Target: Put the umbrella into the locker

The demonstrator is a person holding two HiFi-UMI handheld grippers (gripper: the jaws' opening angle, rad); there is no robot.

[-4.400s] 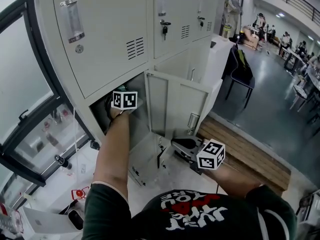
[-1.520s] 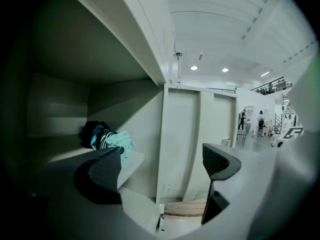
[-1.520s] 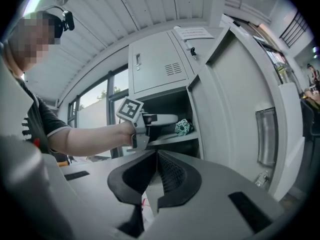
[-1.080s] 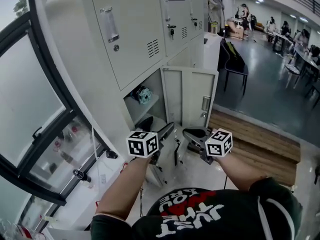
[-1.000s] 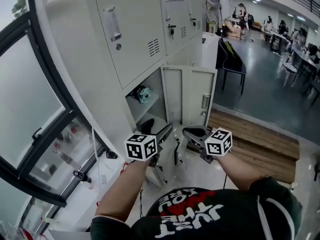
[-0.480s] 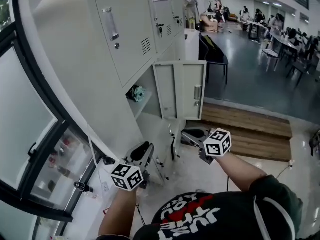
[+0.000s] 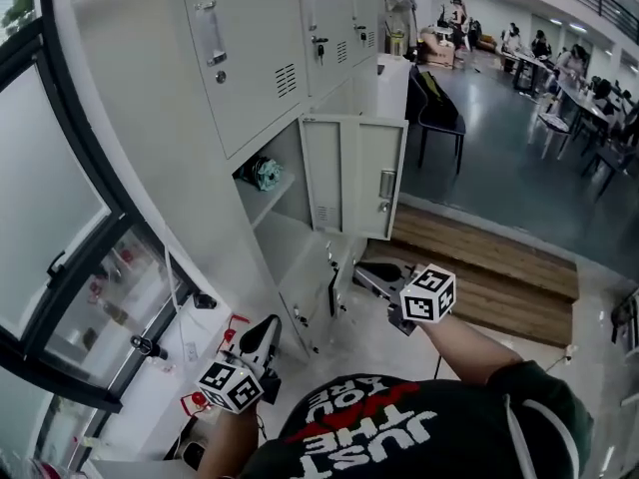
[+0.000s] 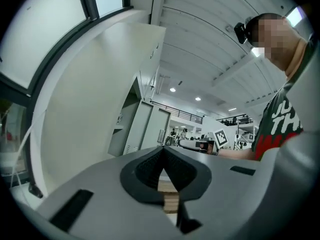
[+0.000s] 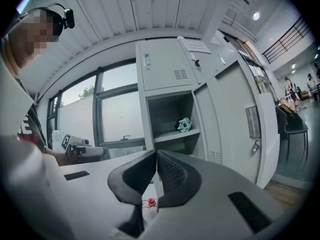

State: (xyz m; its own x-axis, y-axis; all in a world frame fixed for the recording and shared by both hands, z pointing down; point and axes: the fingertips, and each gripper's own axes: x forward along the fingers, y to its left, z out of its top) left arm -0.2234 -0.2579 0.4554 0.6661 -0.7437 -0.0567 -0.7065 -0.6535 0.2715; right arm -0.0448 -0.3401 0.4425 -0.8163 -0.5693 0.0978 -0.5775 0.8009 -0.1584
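Left gripper (image 7: 268, 325) pulled back low, jaws just closed empty; right gripper (image 7: 364, 272) level, jaws together.

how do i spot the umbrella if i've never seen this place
Find the pale grey lockers next to the window. Below the closed upper doors, one compartment stands with its door swung wide. The umbrella lies on its shelf: a small teal bundle, the only colour against grey metal.
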